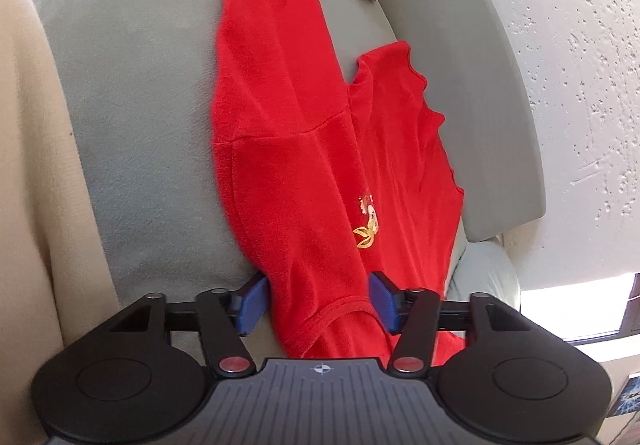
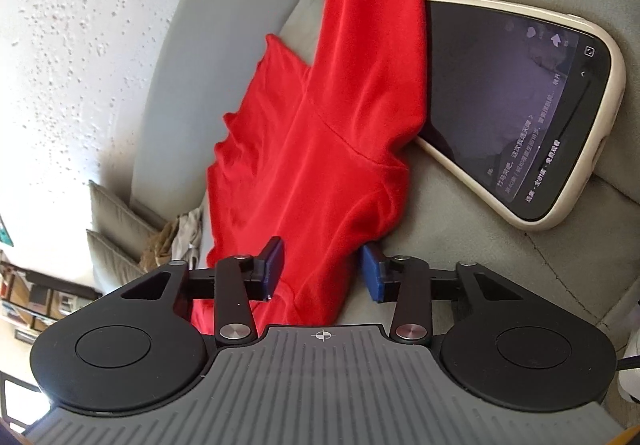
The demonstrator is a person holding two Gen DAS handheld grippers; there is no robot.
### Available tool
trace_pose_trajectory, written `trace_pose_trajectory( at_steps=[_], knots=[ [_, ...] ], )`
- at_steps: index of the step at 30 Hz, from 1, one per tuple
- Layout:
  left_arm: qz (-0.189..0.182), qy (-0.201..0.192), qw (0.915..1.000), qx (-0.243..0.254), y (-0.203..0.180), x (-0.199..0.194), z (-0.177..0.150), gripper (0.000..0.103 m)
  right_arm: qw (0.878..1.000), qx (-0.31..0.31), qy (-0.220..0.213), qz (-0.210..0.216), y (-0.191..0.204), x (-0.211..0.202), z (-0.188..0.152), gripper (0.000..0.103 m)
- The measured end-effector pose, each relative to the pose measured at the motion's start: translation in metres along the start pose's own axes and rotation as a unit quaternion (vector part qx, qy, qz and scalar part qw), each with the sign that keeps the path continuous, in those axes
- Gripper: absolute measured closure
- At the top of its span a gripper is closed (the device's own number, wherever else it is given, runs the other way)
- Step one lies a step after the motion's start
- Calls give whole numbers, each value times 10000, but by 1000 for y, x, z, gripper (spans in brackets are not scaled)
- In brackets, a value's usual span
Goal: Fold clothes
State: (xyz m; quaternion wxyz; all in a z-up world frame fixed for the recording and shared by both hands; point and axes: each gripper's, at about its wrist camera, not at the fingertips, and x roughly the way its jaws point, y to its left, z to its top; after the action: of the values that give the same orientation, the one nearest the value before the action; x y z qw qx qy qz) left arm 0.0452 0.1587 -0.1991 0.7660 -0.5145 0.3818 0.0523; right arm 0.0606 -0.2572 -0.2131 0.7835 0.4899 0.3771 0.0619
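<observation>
**Bright daylight, heavy fisheye bend**

Both views well lit, soft daylight, no hard shadows. Window (image 1: 576,305) low right in the left wrist view is blown out white. Red shirt (image 1: 288,149) oversaturated, slightly soft w/ motion blur along its edges. Fisheye curves the sofa (image 1: 132,117) & wall (image 2: 72,45); corners vignette dark. Phone (image 2: 516,105) screen dim, text legible, stretched by distortion.
</observation>
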Motion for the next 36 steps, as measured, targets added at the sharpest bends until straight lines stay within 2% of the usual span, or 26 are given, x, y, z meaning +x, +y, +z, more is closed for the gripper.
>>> trace_pose_trajectory(
  at_steps=[1, 2, 3, 7, 10, 12, 13, 16, 17, 18, 19, 20, 22, 25, 27, 29, 30, 31, 32, 33, 34, 36],
  knots=[
    [98, -21, 9999, 76, -1, -2, -1, 85, 10000, -49, -17, -81, 0, -1, -1, 77],
    [185, -37, 9997, 159, -2, -3, -2, 96, 9998, -98, -33, -163, 0, -2, -2, 91],
    [216, -37, 9994, 272, -3, -4, -2, 101, 9995, -213, -34, -240, 0, -2, -3, 99],
    [356, -272, 9959, 789, -18, -24, -9, 102, 9950, -809, 44, -588, 16, -9, -6, 100],
    [732, -389, 9886, 1259, -30, -37, -13, 102, 9879, -1287, 123, -857, 31, -15, -9, 100],
    [1030, -186, 9837, 1465, -31, -30, -15, 102, 9815, -1601, 176, -1035, 42, -19, -11, 100],
    [1142, -72, 9820, 1502, -30, -26, -17, 102, 9820, -1452, 354, -1151, 36, -13, -10, 101],
    [1395, 136, 9752, 1714, -29, -20, -24, 101, 9860, -1197, 495, -1050, 28, -17, -2, 103],
    [1430, 236, 9733, 1779, -30, -22, -27, 101, 9850, -1185, 547, -1131, 31, -20, 0, 99],
    [1462, 329, 9714, 1843, -32, -25, -29, 95, 9838, -1174, 599, -1213, 33, -24, 1, 97],
    [1476, 375, 9698, 1908, -34, -30, -31, 85, 9811, -1313, 596, -1288, 38, -29, 0, 89],
    [1449, 359, 9676, 2034, -38, -35, -34, 81, 9782, -1451, 592, -1362, 42, -35, -1, 77],
    [1347, 121, 9597, 2465, -48, -45, -40, 76, 9745, -1763, 401, -1329, 54, -46, -5, 63],
    [1156, -252, 9474, 2975, -66, -42, -43, 75, 9690, -2271, 184, -953, 74, -45, -11, 63],
    [1034, -404, 9381, 3281, -75, -30, -44, 75, 9623, -2541, 278, -931, 86, -29, -18, 63],
    [1058, -436, 9245, 3637, -81, -9, -45, 76, 9570, -2809, 497, -535, 93, -13, -28, 66],
    [1082, -434, 9175, 3804, -84, 2, -46, 77, 9500, -3031, 561, -487, 98, -4, -34, 69],
    [1174, -322, 9121, 3915, -83, 13, -48, 78, 9401, -3300, 566, -645, 102, 5, -38, 74],
    [1260, -149, 9083, 3985, -79, 18, -50, 79, 9291, -3565, 570, -803, 106, 14, -43, 76],
    [1343, 18, 9035, 4070, -76, 21, -53, 79, 9231, -3616, 718, -1097, 103, 23, -44, 76],
    [1418, 154, 8945, 4238, -79, 18, -57, 79, 9160, -3663, 865, -1389, 100, 33, -45, 77],
    [1559, 442, 8764, 4535, -84, 11, -64, 78, 9165, -3615, 1023, -1377, 91, 28, -45, 80]
  ],
)
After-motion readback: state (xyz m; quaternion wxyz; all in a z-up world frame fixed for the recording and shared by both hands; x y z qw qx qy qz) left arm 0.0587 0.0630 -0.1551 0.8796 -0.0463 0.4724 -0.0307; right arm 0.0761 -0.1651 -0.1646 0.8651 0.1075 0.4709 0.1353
